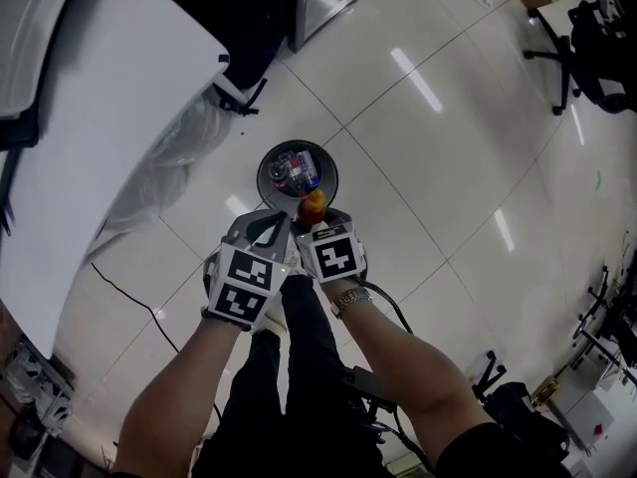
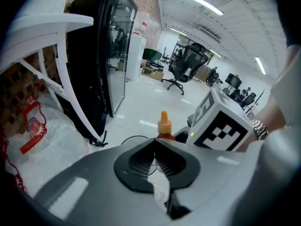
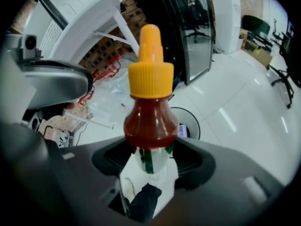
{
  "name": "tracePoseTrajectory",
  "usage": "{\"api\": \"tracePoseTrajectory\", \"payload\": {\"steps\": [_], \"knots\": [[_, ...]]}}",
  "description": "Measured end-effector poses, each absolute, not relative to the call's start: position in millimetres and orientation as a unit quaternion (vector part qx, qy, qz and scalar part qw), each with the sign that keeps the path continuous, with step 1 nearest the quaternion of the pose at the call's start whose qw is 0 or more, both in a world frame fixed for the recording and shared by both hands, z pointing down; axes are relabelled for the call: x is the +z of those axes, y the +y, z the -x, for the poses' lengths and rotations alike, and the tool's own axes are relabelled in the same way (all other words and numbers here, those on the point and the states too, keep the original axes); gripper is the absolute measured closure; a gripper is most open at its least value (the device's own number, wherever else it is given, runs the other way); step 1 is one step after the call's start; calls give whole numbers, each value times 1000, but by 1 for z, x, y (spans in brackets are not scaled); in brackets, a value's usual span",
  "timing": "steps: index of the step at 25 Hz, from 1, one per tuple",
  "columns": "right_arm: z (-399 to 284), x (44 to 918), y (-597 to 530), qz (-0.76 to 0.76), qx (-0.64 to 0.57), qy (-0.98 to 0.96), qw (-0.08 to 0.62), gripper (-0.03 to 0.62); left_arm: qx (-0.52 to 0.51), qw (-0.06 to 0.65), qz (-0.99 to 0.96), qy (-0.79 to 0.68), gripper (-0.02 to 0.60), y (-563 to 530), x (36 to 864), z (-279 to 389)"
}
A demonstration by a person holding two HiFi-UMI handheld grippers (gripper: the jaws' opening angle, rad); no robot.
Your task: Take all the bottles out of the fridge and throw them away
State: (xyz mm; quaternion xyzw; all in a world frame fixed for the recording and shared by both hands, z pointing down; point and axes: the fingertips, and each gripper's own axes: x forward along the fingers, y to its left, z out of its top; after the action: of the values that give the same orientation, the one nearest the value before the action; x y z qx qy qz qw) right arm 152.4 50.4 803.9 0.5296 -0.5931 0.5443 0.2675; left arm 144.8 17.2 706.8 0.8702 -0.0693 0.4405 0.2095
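Observation:
A sauce bottle with red contents, a white label and an orange-yellow cap stands upright between the jaws of my right gripper, which is shut on its lower body. In the head view the bottle hangs just above the near rim of a round dark bin on the floor, which holds discarded items. My left gripper is right beside the right one. Its jaw tips meet with nothing between them. The black glass-door fridge stands at the left.
A white panel fills the left of the head view, with a crumpled clear plastic bag below it. A cable runs over the tiled floor. Office chairs stand far right. My legs are below the grippers.

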Motion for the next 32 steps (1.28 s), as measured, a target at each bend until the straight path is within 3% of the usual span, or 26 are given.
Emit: {"api": "tracePoseTrajectory", "payload": {"steps": [9, 19, 32], "knots": [[-171, 828, 48, -553, 544, -567, 277, 315, 449, 217, -864, -67, 578, 13, 724, -137], [-147, 816, 59, -538, 546, -579, 279, 316, 446, 221, -863, -80, 578, 11, 715, -124], [-119, 729, 36, -527, 485, -643, 272, 351, 419, 206, -875, -128, 578, 7, 649, -93]]}}
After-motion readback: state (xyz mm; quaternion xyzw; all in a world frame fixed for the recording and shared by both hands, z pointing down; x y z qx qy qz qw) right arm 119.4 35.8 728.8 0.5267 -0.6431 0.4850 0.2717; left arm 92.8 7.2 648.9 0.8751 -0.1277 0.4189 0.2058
